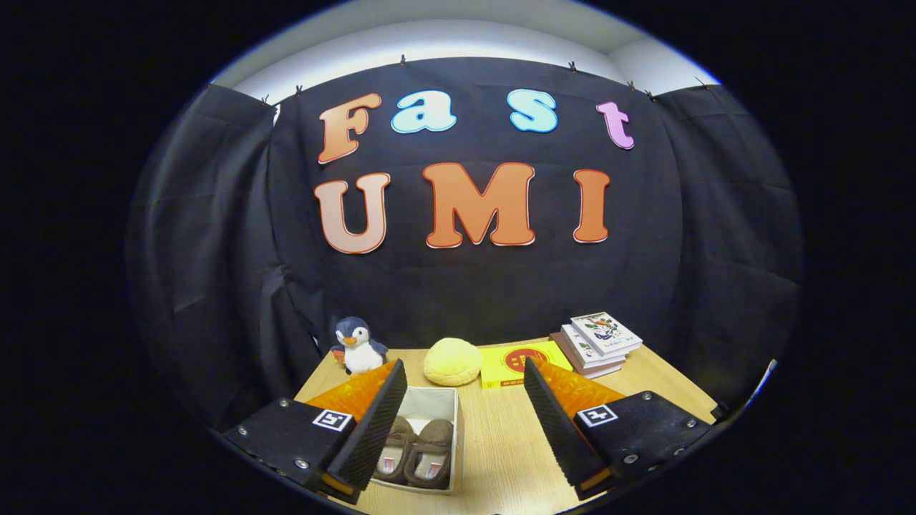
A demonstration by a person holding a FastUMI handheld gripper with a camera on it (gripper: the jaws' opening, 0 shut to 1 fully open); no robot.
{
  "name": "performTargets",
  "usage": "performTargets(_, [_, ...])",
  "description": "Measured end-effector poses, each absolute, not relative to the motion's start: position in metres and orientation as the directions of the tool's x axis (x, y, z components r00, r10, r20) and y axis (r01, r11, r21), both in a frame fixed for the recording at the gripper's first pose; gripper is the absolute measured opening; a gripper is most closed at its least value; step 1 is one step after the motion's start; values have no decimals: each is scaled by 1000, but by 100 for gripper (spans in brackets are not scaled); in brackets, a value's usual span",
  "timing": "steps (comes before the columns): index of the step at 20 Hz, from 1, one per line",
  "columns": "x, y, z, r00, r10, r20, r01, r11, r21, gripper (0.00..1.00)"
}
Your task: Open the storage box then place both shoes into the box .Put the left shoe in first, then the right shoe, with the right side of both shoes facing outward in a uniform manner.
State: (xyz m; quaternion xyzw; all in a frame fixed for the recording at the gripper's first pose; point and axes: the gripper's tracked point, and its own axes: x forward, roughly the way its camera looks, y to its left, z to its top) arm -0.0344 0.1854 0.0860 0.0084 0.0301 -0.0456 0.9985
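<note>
Gripper view: fingers (461,422) spread wide, gripping nothing, ribbed textured inner faces angled outward, hovering above the worktop (501,443). Worktop is light wood grain, smooth.

Storage box (428,436) sits on the worktop between the fingers, nearer the left finger, which overlaps its left wall. Box is open-topped, rectangular, pale walls that look like fabric or card; can't tell which. Both shoes (415,450) lie inside it, side by side and touching, brown with a soft fuzzy suede-like look, rounded toes pointing to the far edge, small bow or lace across each vamp, light insole labels visible at the heel openings. Which shoe is left or right: cannot tell.

Beyond the fingers, along the far edge of the worktop: plush penguin (356,346), upright, fluffy, dark back and white belly, near the far left corner. Just right of it, a round pale yellow bun-shaped soft toy (452,361), dimpled surface. Next, a flat yellow book (521,363) with a red round mark, lying flat, touching the bun. Near the far right corner, a stack of books (597,343), glossy illustrated covers, slightly fanned.
</note>
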Motion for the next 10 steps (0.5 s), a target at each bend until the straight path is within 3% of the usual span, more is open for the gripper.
performTargets(10, [-45,168,103,995,-96,-9,96,995,24,98])
